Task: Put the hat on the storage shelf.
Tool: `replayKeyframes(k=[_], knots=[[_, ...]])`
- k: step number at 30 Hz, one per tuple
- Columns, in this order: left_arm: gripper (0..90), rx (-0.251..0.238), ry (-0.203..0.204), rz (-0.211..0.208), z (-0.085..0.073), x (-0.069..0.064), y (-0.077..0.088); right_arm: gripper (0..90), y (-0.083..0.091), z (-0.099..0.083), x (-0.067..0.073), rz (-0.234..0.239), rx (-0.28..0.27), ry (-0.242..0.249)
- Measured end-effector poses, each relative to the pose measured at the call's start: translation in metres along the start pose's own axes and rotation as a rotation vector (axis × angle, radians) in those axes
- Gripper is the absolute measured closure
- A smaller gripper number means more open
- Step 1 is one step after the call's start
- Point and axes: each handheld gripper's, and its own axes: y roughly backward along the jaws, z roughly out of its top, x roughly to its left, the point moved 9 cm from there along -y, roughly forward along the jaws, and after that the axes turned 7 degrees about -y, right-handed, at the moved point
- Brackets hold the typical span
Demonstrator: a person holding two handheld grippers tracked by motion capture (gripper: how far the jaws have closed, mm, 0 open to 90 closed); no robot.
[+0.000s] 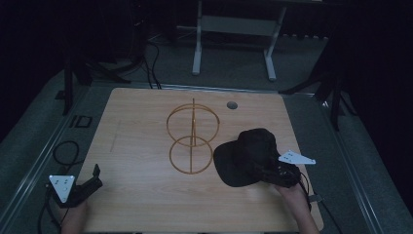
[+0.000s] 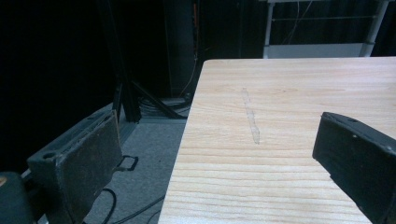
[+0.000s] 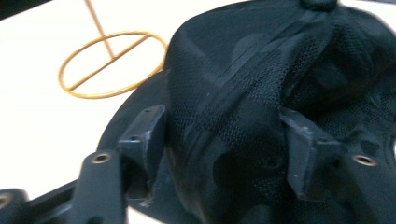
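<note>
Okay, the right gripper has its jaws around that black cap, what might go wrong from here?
1. The right gripper pinches only soft mesh on the black cap, so the fabric may slip out or bunch when lifted.
2. The cap's brim lies close to the gold wire stand; dragging or swinging the cap could knock this light frame over.
3. The left gripper sits open at the table edge, too far off to steady either.

The wire stand [image 1: 193,136] rises in the middle of the table [image 1: 146,195] — a thin pole with a ring up high and a ring down low. A hand could bump it there. The black cap [image 1: 248,156] lies just right of the low ring, nearly touching it — little room between them. The left side and the near edge of the table are bare wood.
</note>
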Motion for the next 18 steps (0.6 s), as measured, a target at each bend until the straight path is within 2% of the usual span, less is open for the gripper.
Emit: replayKeyframes(k=[4, 7, 9, 14, 18], knots=[[1.8, 0.000, -0.002, -0.002, 0.000, 0.000, 0.000, 47.1, -0.003, 0.000, 0.002, 0.030, 0.005, -0.011], [1.8, 0.001, -0.004, -0.001, 0.000, 0.000, 0.000, 59.6, -0.004, 0.000, 0.006, 0.059, 0.014, -0.010], [1.8, 0.001, -0.004, -0.001, 0.000, 0.000, 0.000, 66.6, -0.003, 0.001, 0.008, 0.059, 0.030, 0.019], [1.8, 0.000, -0.004, -0.002, 0.000, 0.000, 0.000, 70.4, -0.003, 0.002, 0.009, 0.052, 0.040, 0.037], [1.8, 0.001, -0.004, -0.003, 0.000, 0.000, 0.000, 77.7, 0.000, 0.006, 0.016, 0.053, 0.021, 0.073]])
